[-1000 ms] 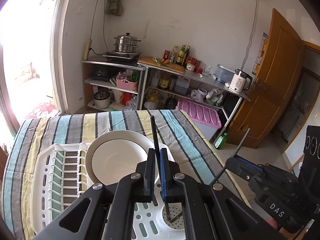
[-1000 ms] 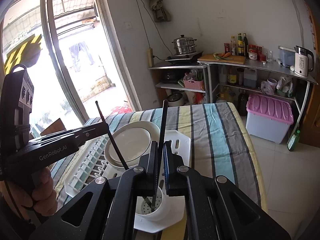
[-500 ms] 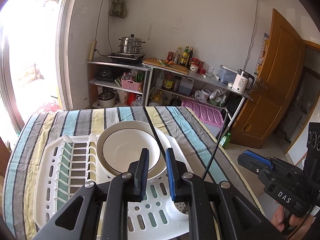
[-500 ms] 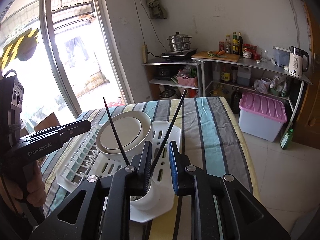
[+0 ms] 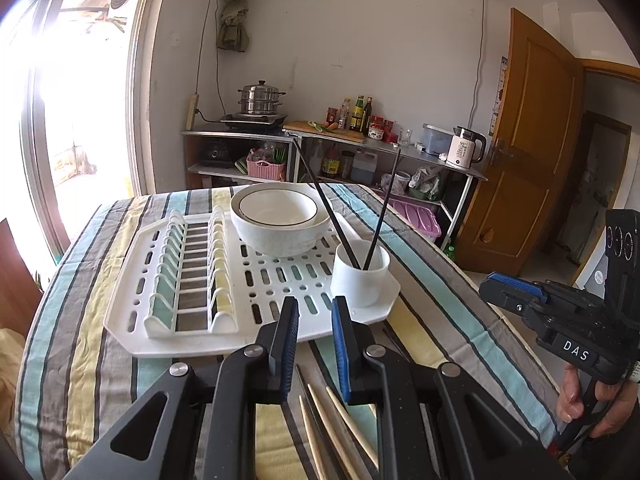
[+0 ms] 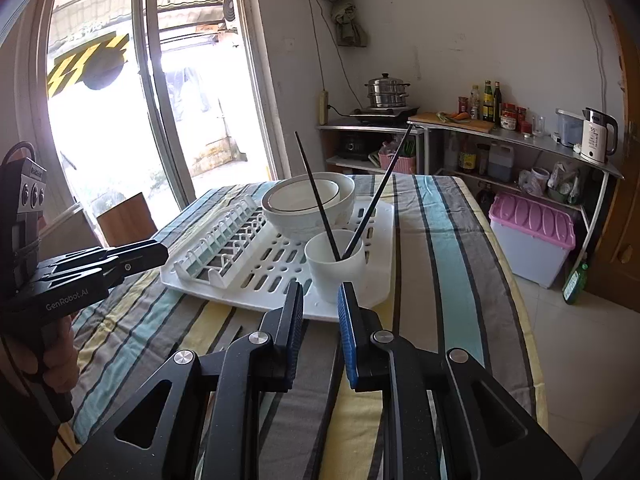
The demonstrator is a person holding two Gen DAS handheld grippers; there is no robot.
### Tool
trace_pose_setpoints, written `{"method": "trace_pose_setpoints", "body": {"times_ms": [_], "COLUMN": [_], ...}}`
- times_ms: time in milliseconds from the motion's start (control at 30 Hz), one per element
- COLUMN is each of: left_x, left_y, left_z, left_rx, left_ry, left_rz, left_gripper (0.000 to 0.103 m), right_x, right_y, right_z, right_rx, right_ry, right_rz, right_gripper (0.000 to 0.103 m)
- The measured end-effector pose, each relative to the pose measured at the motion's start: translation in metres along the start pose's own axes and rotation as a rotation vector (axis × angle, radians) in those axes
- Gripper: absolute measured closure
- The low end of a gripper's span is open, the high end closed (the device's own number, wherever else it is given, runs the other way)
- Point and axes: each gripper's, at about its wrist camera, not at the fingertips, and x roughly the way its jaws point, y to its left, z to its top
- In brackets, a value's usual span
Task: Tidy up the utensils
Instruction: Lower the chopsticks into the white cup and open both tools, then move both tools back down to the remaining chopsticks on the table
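Two black chopsticks (image 5: 320,196) (image 6: 318,196) stand crossed in a white cup (image 5: 360,278) (image 6: 334,268) at the near right corner of the white drying rack (image 5: 200,336) (image 6: 384,240). My left gripper (image 5: 314,314) hovers just in front of the rack, open and empty. Pale wooden chopsticks (image 5: 336,420) and some dark ones lie on the striped cloth beneath it. My right gripper (image 6: 320,292) is open and empty too, a short way in front of the cup. Each gripper shows in the other's view: the right gripper (image 5: 504,284) and the left gripper (image 6: 148,254).
A white bowl (image 5: 280,220) (image 6: 308,204) sits at the back of the rack, behind the cup. The rack's plate slots (image 5: 188,272) are on the left. The striped table (image 6: 440,240) ends at the right, above a tiled floor. Shelves with a pink box (image 6: 532,236) stand behind.
Both grippers opened and let go of the black chopsticks, which now stand in the cup. Both then drew back from the rack toward the table's near edge.
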Motion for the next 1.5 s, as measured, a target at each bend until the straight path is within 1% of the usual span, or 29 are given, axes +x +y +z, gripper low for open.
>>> {"method": "trace_pose_setpoints", "body": {"times_ms": [133,233,333,467,700,833,1033,1233,1367,1500], "left_x": [-0.019,-0.028,-0.033,-0.035,-0.021,-0.006,0.020,0.038,0.049,0.056], "left_y": [-0.003,-0.001,0.003,0.009,0.009,0.006,0.004,0.002,0.001,-0.001], "left_z": [-0.031,-0.051,-0.068,-0.084,-0.090,-0.093,-0.098,-0.099,-0.098,-0.095], "left_rx": [0.002,-0.011,-0.028,-0.041,-0.038,-0.032,-0.035,-0.031,-0.027,-0.017], "left_ry": [0.011,0.032,0.052,0.081,0.119,0.162,0.229,0.271,0.300,0.306], "left_rz": [0.015,0.035,0.041,0.050,0.059,0.055,0.054,0.062,0.076,0.095], "left_gripper": [0.087,0.087,0.087,0.087,0.087,0.087,0.087,0.087,0.087,0.086], "right_x": [-0.013,-0.019,-0.022,-0.023,-0.014,-0.004,0.018,0.042,0.060,0.076], "right_y": [0.011,0.017,0.020,0.025,0.030,0.029,0.021,0.007,0.001,-0.002], "right_z": [-0.024,-0.042,-0.058,-0.071,-0.073,-0.075,-0.076,-0.073,-0.071,-0.066], "right_rx": [-0.006,-0.002,0.012,0.011,-0.007,-0.005,0.001,0.007,0.003,-0.008], "right_ry": [0.023,0.037,0.058,0.083,0.098,0.117,0.164,0.217,0.256,0.290], "right_rz": [0.020,0.014,0.024,0.023,0.014,0.007,-0.017,-0.063,-0.078,-0.085], "right_gripper": [0.084,0.085,0.085,0.084,0.085,0.085,0.085,0.085,0.085,0.085]}}
